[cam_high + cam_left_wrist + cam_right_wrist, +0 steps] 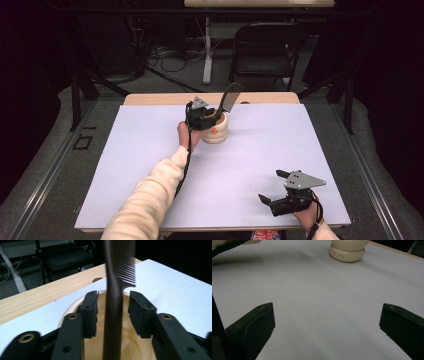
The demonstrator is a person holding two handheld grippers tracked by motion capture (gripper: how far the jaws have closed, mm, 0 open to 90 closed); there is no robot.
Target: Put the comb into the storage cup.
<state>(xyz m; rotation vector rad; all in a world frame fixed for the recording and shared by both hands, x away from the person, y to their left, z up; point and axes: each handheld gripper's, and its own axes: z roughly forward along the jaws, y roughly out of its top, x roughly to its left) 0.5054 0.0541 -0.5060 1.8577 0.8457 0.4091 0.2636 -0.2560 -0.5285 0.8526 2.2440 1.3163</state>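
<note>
A dark comb (230, 97) stands upright in a cream cup (216, 134) at the back middle of the white sheet, its teeth rising above the rim. My left gripper (212, 117) hovers over the cup with its jaws on either side of the comb's handle (112, 315). The pads (91, 312) stand clear of the handle, with a gap on both sides, so this gripper is open. The cup's rim (72, 306) shows beneath the jaws. My right gripper (270, 186) rests near the front right of the sheet, open wide with nothing between its jaws (328, 308). The cup (348, 251) is far ahead of it.
The white sheet (250, 150) covers a wooden table whose back edge (165, 99) shows behind the cup. A black folding chair (265, 50) and floor cables lie beyond the table. A cream sleeve (145, 200) crosses the sheet's front left.
</note>
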